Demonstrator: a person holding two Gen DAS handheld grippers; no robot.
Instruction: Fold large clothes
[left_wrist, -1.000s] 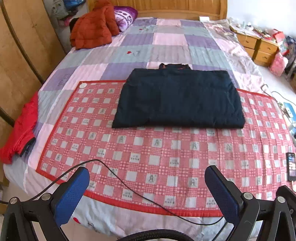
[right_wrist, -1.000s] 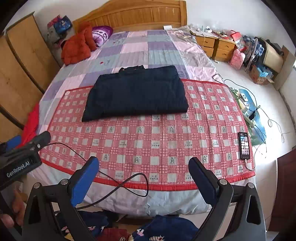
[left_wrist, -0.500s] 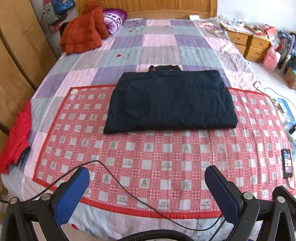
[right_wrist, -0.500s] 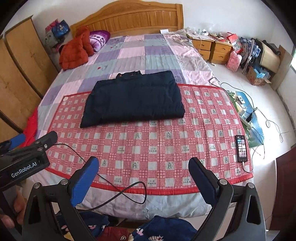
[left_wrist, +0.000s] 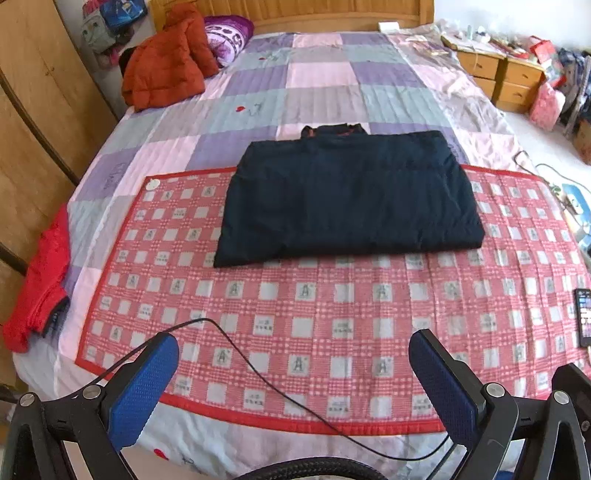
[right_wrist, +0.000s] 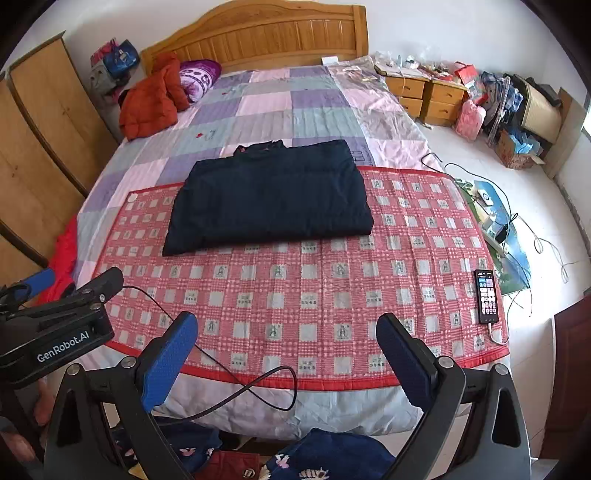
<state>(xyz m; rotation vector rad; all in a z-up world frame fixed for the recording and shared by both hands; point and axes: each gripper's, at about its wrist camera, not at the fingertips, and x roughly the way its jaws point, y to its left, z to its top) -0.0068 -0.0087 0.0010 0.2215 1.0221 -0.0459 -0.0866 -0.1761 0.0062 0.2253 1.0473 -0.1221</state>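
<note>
Both tongs, left (left_wrist: 293, 363) and right (right_wrist: 286, 339), pulled back, higher above bed (right_wrist: 295, 107).

**Bedroom: furniture and surroundings**

Bed (right_wrist: 314, 110) with wooden headboard (right_wrist: 266, 40) against a white wall (right_wrist: 424, 26). Wooden wardrobe (right_wrist: 40, 122) along the bed's left side. Two wooden nightstands (right_wrist: 428, 96) to its right, tops cluttered. Pale floor (right_wrist: 532, 206) carries cables, bags and boxes. Dark wooden door (right_wrist: 569, 369) at lower right. Bright, even light.
</note>
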